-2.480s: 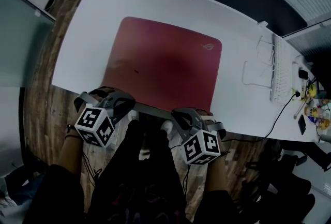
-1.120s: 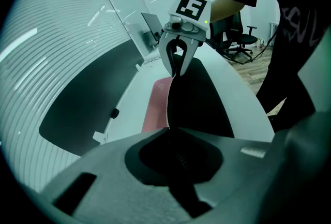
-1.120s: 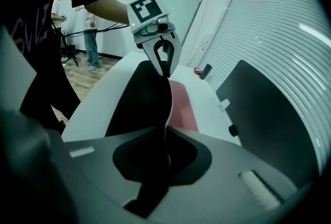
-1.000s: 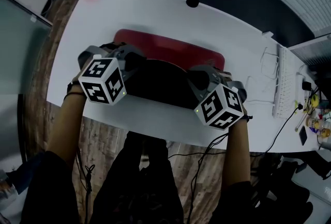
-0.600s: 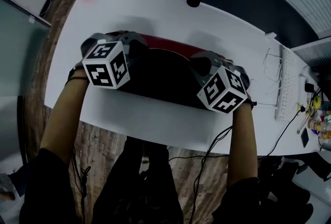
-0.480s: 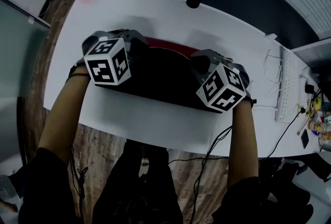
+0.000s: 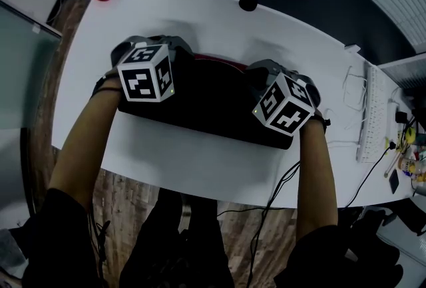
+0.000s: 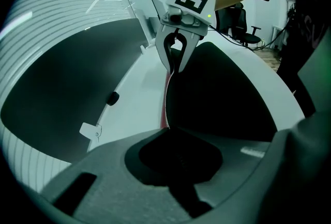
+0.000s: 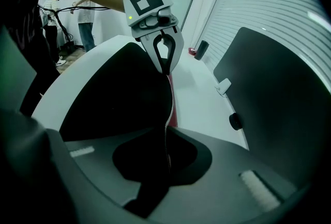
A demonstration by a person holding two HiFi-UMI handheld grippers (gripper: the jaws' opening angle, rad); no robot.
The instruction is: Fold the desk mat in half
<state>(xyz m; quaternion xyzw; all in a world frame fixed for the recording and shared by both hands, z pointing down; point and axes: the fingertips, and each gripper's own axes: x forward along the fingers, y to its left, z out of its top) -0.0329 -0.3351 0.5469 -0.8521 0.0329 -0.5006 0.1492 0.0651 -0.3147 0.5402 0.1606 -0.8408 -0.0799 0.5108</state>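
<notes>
Left tongs (image 8: 166, 129) and right tongs (image 9: 166, 133), each closed tight on the folded-over edge of the mat (image 7: 213, 107), one near each end of that edge. The mat lies mid-desk (image 7: 193, 161), doubled over with its dark underside up and a thin red strip of its top face showing along the far side. A keyboard (image 7: 368, 114) lies well apart, at the desk's right end.
</notes>
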